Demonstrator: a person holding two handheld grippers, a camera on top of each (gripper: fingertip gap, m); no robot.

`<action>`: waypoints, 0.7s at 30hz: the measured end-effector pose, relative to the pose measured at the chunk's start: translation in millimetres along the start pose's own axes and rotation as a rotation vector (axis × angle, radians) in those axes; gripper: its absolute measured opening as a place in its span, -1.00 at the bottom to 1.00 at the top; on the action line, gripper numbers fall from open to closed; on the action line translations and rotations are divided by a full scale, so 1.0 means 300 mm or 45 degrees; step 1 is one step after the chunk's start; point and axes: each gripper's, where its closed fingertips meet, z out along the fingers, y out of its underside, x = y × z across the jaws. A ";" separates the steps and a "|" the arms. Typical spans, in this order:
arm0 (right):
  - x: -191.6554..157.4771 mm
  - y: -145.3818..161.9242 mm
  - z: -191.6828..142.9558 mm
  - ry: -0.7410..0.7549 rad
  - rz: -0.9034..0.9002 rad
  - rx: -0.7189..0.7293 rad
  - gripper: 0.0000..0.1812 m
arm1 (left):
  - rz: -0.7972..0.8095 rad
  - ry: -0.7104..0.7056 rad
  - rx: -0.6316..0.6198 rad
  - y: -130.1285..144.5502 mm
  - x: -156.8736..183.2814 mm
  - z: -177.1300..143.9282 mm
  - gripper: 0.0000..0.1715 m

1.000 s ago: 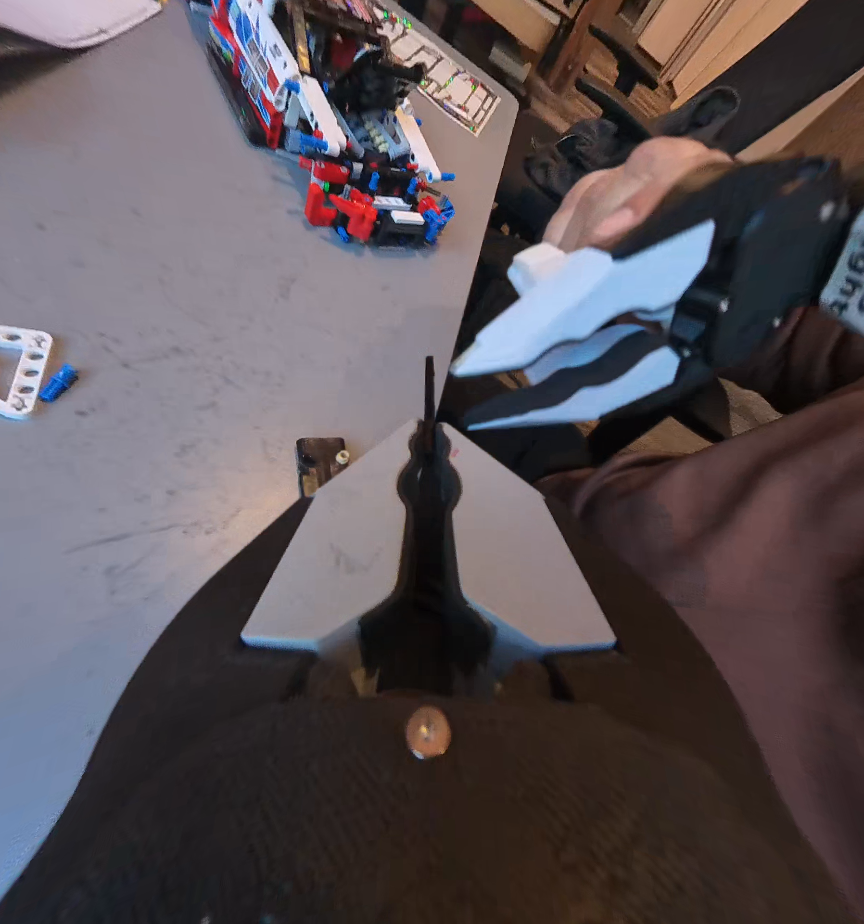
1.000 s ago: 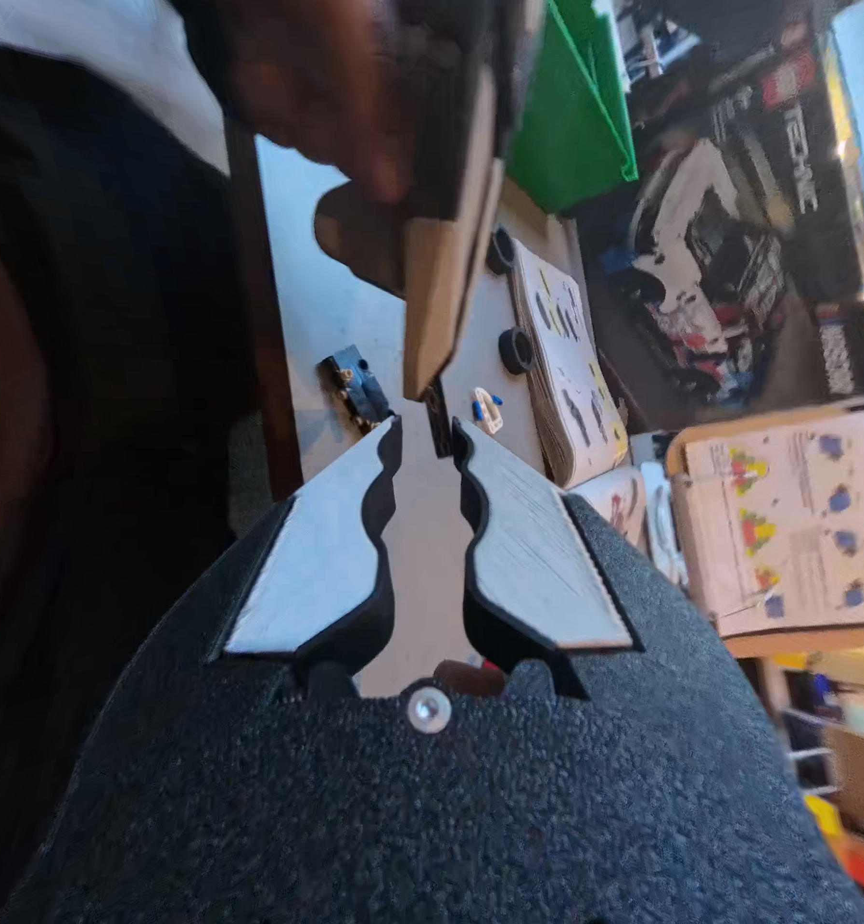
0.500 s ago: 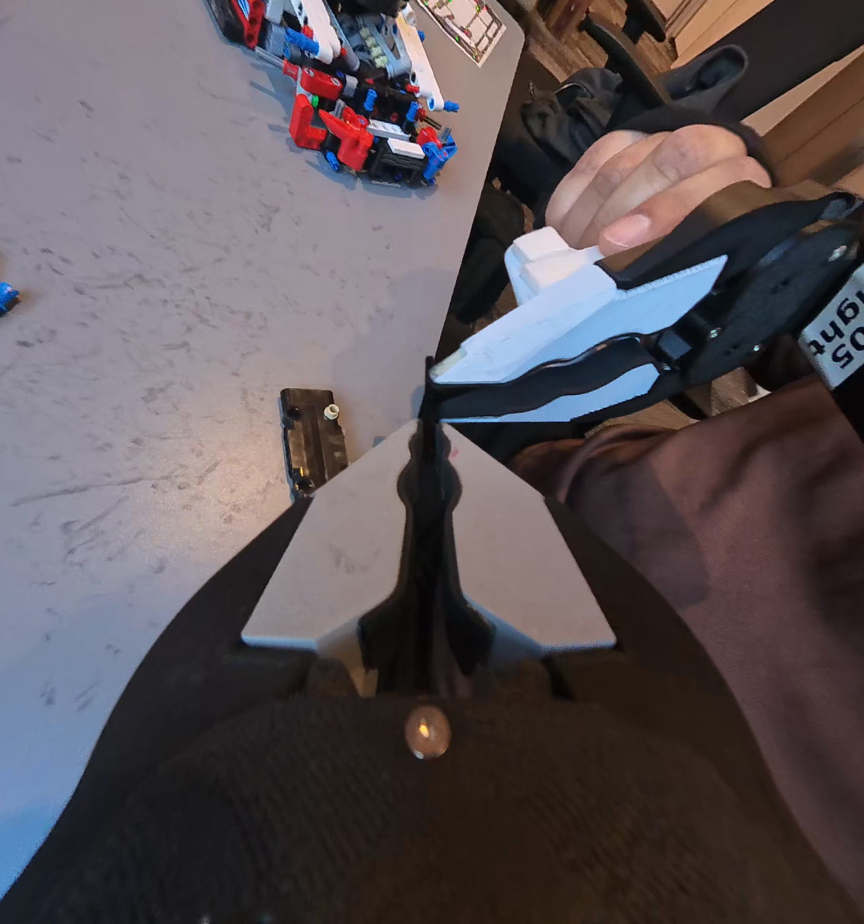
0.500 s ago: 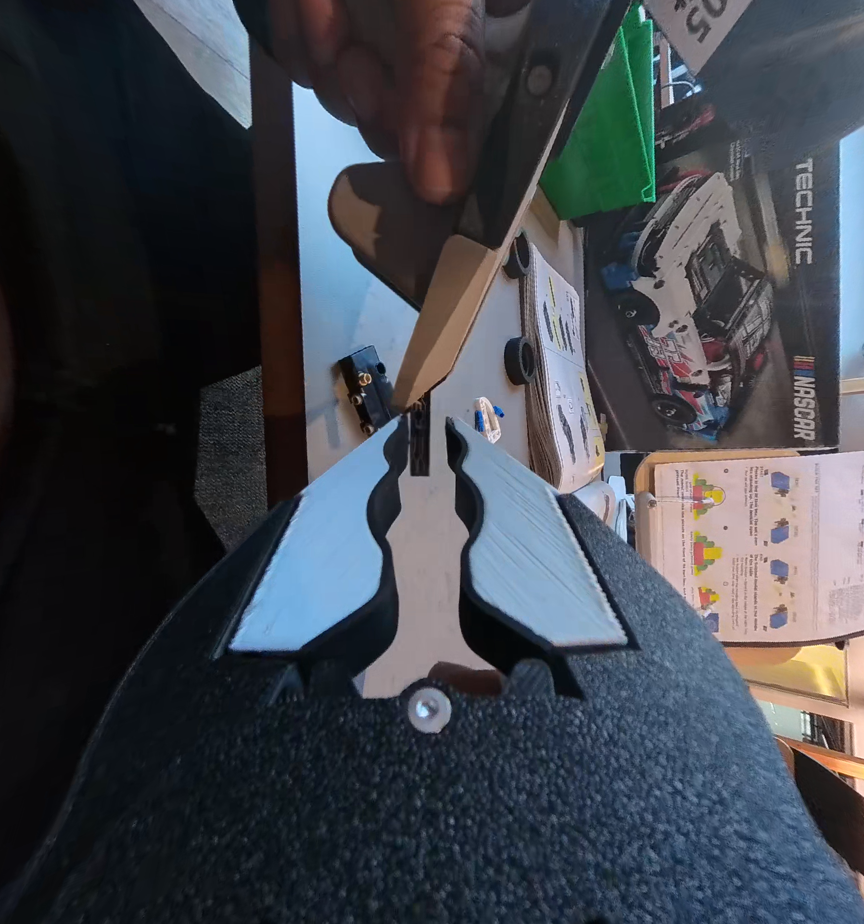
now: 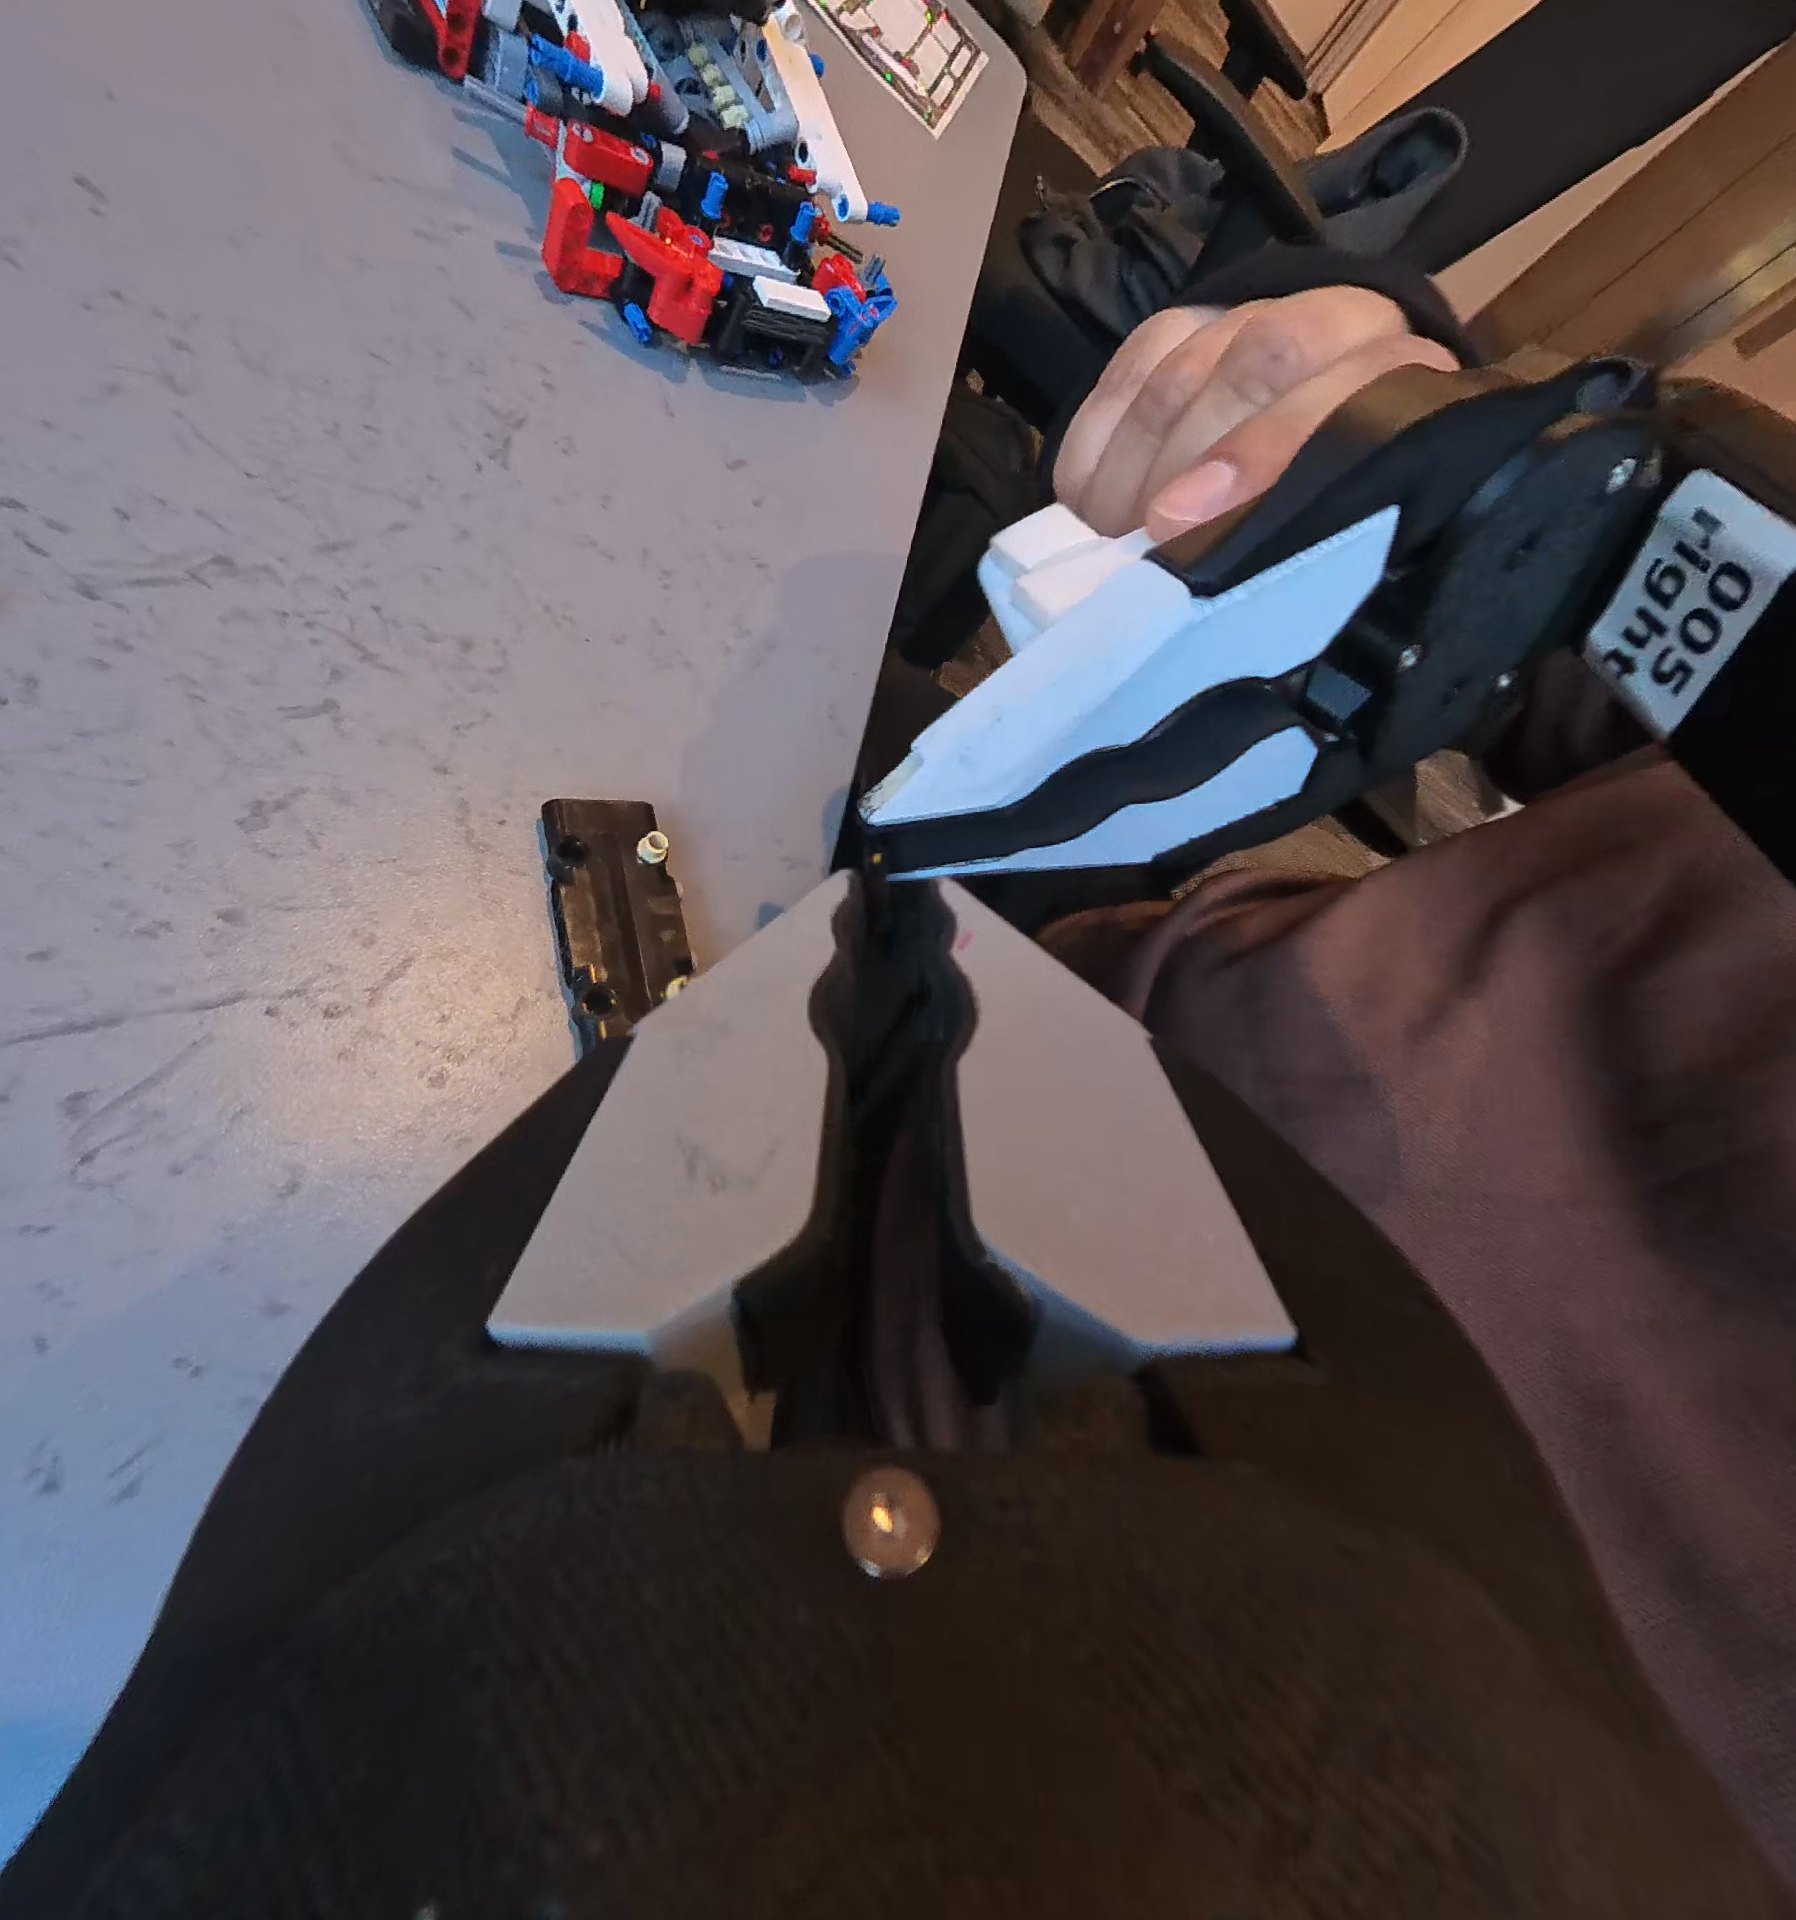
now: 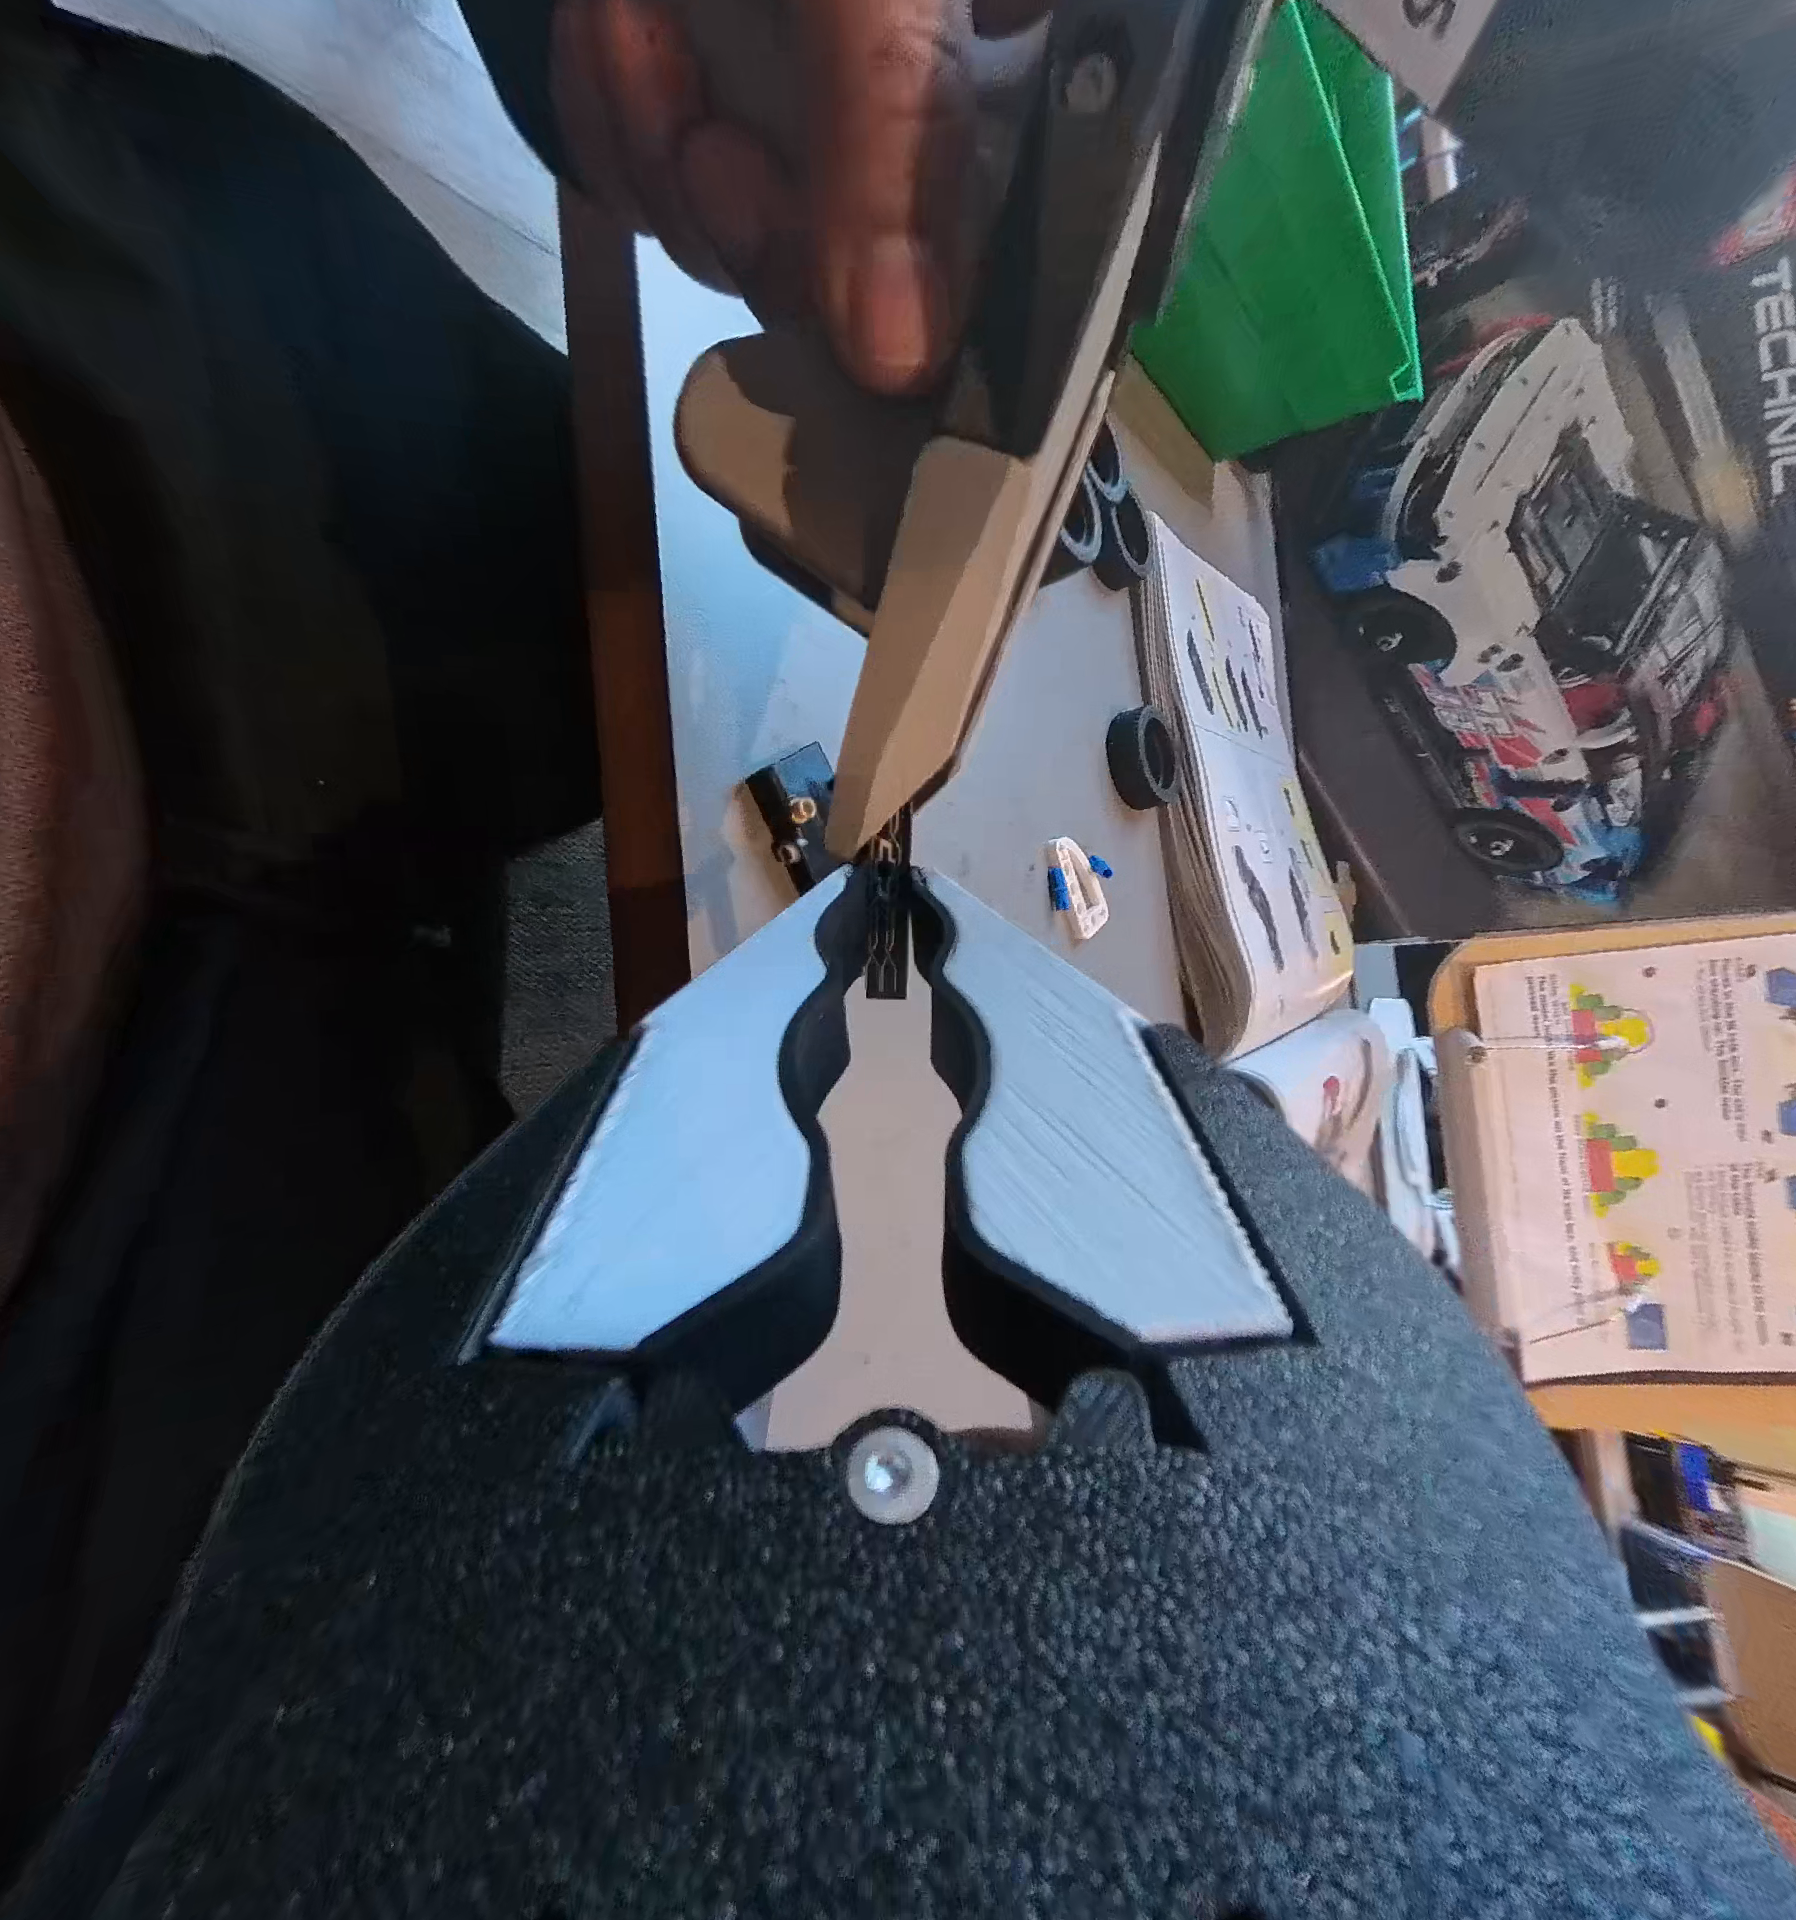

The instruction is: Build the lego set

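Handover under way just off the table (image 5: pixel 374 582) edge: left gripper (image 5: pixel 878 883) clamped on a thin black lego piece (image 6: pixel 886 951), right gripper (image 6: pixel 886 883) pinching its far end, so next, I reckon, the left lets go

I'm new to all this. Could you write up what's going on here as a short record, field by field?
Setting: grey table, seen from two hand-held grippers
Left gripper: shut on a thin black lego piece
Right gripper: closed on the same piece, tip to tip with the left
Nearby on table: black lego block, half-built red, white and blue model
Also visible: white frame piece, black tyre, instruction booklet, set's box
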 end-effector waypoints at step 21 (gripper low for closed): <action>-0.044 0.061 0.021 -0.042 0.018 -0.056 -0.91 | -0.068 -0.083 0.021 0.018 -0.047 0.041 -0.99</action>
